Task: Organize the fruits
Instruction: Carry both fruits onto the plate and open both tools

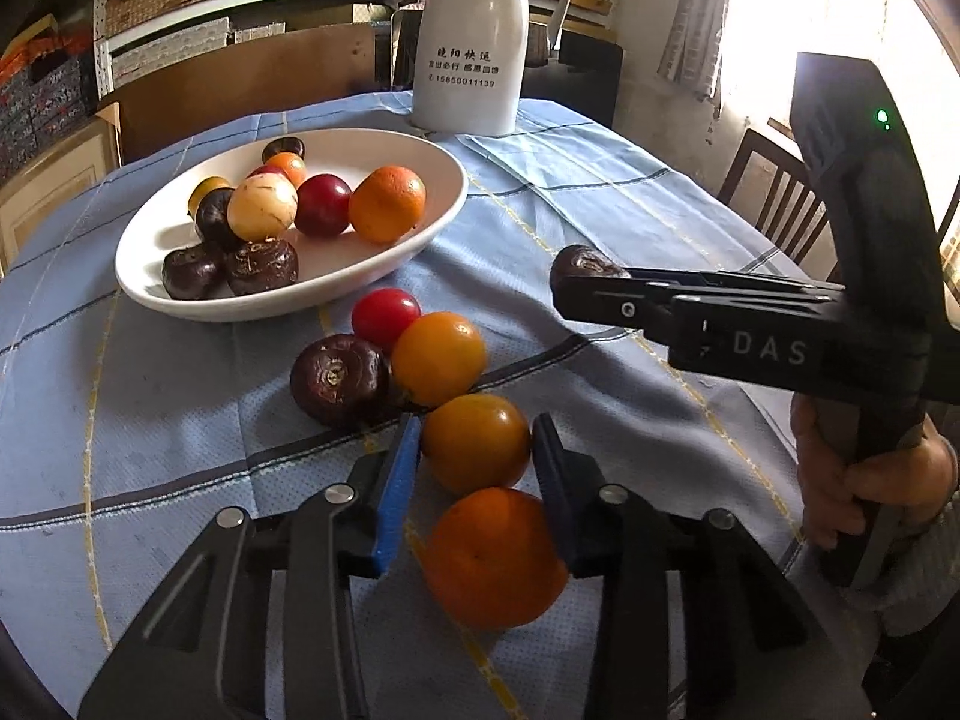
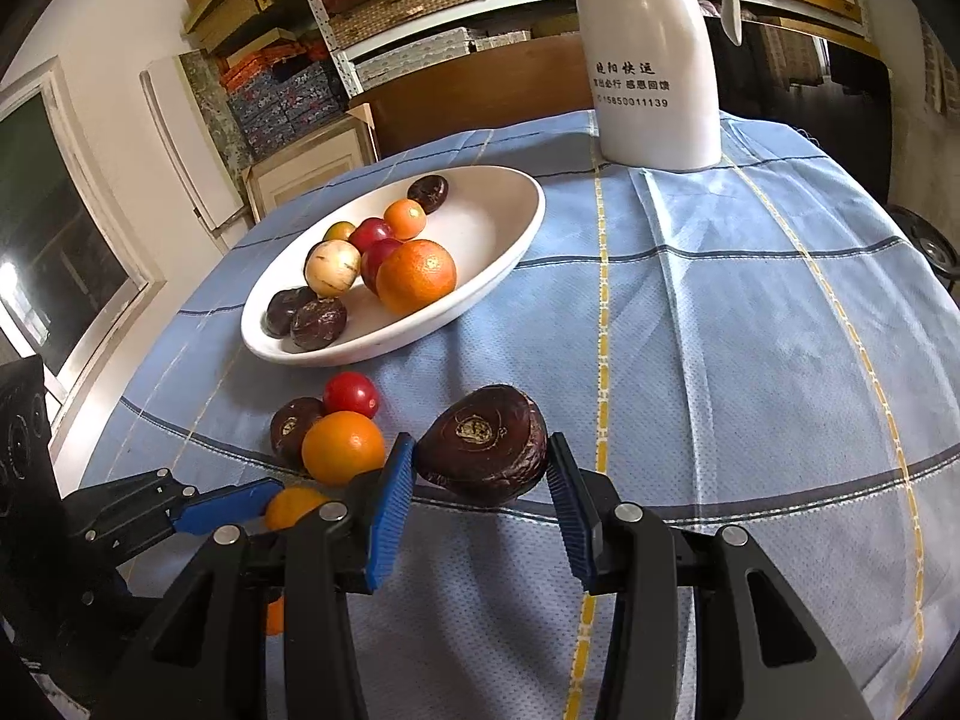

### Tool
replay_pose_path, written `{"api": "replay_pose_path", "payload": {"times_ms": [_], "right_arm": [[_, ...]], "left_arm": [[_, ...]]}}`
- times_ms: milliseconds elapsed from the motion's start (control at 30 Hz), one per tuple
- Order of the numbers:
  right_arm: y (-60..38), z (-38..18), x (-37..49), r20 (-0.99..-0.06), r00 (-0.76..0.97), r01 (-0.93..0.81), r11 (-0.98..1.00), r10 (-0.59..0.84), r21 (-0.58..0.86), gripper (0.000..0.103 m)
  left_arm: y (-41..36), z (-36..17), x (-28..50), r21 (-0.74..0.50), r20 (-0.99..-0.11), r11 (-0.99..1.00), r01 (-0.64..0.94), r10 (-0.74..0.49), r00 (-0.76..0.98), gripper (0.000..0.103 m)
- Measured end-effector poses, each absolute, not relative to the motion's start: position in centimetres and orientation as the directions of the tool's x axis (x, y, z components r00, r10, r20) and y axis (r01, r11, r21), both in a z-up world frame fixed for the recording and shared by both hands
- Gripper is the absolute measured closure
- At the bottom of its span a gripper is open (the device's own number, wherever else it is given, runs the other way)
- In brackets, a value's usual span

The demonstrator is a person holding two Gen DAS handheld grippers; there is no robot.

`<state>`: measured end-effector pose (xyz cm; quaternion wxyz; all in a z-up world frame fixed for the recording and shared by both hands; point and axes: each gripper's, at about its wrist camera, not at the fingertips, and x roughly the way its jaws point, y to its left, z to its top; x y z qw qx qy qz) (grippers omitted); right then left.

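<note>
My left gripper (image 1: 476, 426) is shut on a yellow-orange tomato (image 1: 476, 443) that rests on the blue cloth, one blue pad against each side. A bigger orange (image 1: 492, 558) lies just below it between the gripper's arms. Above it sit an orange fruit (image 1: 438, 357), a red cherry tomato (image 1: 385, 317) and a dark water chestnut (image 1: 339, 378). My right gripper (image 2: 480, 444) is shut on another dark water chestnut (image 2: 483, 453) and holds it off the cloth. The white bowl (image 1: 372, 150), far left, holds several fruits.
A white thermos jug (image 1: 474, 60) stands at the table's far edge behind the bowl. A wooden chair (image 1: 774, 204) is beyond the right edge. A person's hand (image 1: 870, 486) grips the right tool's handle. Shelves with boxes fill the back wall.
</note>
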<state>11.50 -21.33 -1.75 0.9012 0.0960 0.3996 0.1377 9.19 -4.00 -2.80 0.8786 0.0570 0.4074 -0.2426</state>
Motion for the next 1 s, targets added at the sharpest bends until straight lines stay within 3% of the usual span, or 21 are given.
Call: {"api": "replay_pose_path", "payload": {"times_ms": [67, 133, 267, 567, 800, 1000], "right_arm": [[-21.3, -1.8, 11.5, -0.694, 0.643, -0.170, 0.944, 0.324, 0.283, 0.058], [-21.3, -1.8, 11.5, -0.692, 0.645, -0.171, 0.944, 0.325, 0.284, 0.058], [-21.5, -1.9, 11.5, -0.689, 0.647, -0.165, 0.942, 0.327, 0.292, 0.058], [-22.1, -1.1, 11.1, -0.654, 0.674, -0.162, 0.932, 0.344, 0.323, 0.058], [-20.8, 1.7, 13.1, -0.616, 0.690, -0.212, 0.919, 0.381, 0.332, 0.058], [-18.6, 3.3, 18.3, -0.615, 0.688, -0.215, 0.917, 0.387, 0.336, 0.058]], "left_arm": [[-4.3, -3.3, 9.6, -0.115, -0.760, 0.870, 0.479, -0.387, 0.521, 0.051], [-4.5, -3.3, 9.6, -0.102, -0.760, 0.871, 0.480, -0.379, 0.527, 0.052], [-4.0, -2.9, 9.6, -0.130, -0.747, 0.868, 0.478, -0.403, 0.529, 0.065], [-1.7, 0.0, 9.0, -0.127, -0.680, 0.898, 0.422, -0.389, 0.622, 0.065], [2.5, 3.8, 13.6, -0.064, -0.624, 0.974, 0.219, -0.210, 0.753, 0.065], [3.6, 4.1, 18.0, -0.058, -0.622, 0.987, 0.147, -0.151, 0.768, 0.065]]}}
